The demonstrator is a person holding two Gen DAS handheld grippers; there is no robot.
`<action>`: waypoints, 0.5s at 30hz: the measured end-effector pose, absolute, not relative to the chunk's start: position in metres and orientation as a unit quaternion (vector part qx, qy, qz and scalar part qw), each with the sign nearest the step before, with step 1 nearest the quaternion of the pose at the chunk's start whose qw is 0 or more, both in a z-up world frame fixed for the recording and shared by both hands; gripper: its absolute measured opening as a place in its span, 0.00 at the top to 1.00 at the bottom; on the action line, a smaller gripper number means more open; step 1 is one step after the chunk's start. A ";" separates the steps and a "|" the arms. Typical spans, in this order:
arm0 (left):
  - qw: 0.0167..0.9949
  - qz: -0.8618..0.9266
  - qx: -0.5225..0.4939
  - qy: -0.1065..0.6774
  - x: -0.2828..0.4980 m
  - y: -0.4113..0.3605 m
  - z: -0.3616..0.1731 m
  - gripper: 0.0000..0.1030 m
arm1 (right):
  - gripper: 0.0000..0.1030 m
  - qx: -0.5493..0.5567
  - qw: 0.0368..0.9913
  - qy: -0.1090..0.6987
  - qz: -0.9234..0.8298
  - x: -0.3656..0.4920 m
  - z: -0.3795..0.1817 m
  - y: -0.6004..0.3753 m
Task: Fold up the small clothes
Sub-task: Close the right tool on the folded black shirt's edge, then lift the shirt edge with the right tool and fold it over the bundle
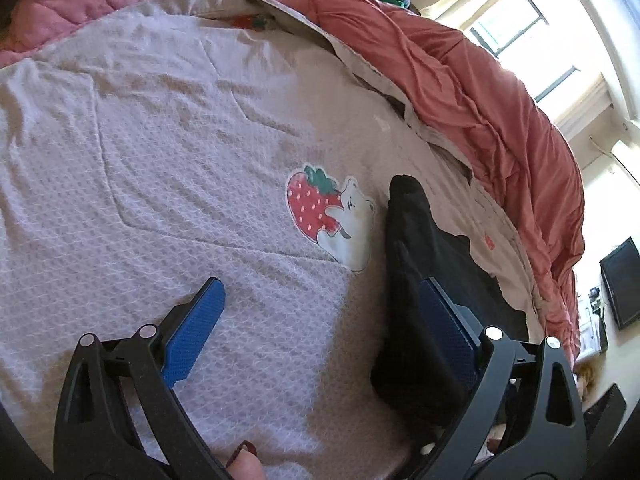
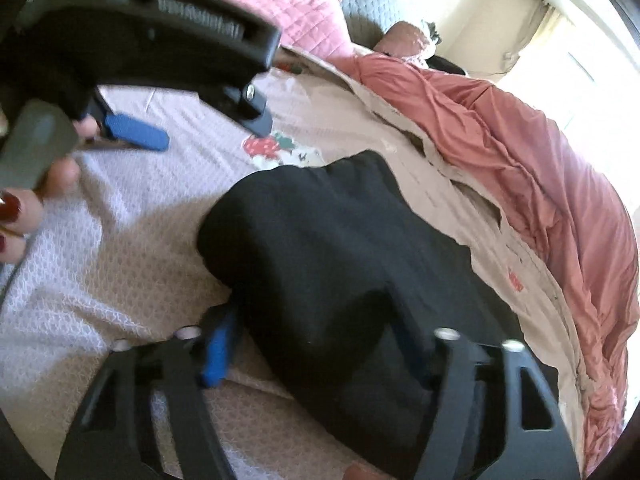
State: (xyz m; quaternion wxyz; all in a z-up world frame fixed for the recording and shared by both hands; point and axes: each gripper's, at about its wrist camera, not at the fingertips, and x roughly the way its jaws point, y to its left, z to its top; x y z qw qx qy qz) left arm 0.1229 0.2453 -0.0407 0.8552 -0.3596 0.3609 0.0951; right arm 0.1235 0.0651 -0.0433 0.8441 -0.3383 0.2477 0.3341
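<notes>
A small black garment point(image 2: 332, 240) lies on the bed's pale patterned cover point(image 1: 160, 184), bunched and partly folded. In the left wrist view it point(image 1: 416, 264) lies against the right blue finger. My left gripper point(image 1: 320, 312) is open wide, hovering over the cover, holding nothing; it also shows in the right wrist view point(image 2: 136, 136) at the upper left. My right gripper point(image 2: 316, 344) is open, its jaws standing on either side of the black garment, whose fabric fills the gap and hides the right finger.
A strawberry-and-bear print point(image 1: 328, 216) marks the cover beside the garment. A bunched red-pink blanket point(image 1: 500, 112) runs along the right. A pink quilted pillow point(image 2: 272, 4) lies at the head. A window point(image 1: 516, 20) is at the far right.
</notes>
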 end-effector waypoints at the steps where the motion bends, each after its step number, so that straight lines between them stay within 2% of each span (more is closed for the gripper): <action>1: 0.854 0.094 -0.360 0.363 0.125 0.245 -0.040 0.12 | 0.71 -0.327 0.848 0.245 0.337 0.126 -0.039 0.062; 3: 0.849 0.085 -0.369 0.367 0.130 0.244 -0.040 0.12 | 0.85 -0.290 0.856 0.243 0.352 0.130 -0.030 0.051; 4: 0.845 0.072 -0.381 0.367 0.133 0.243 -0.040 0.12 | 0.87 -0.275 0.858 0.245 0.358 0.131 -0.026 0.047; 10: 0.806 -0.017 -0.450 0.384 0.170 0.229 -0.043 0.12 | 0.90 -0.167 0.860 0.275 0.397 0.148 -0.012 0.017; 15: 0.761 -0.070 -0.500 0.407 0.203 0.218 -0.054 0.12 | 0.90 -0.149 0.852 0.287 0.411 0.150 -0.012 0.013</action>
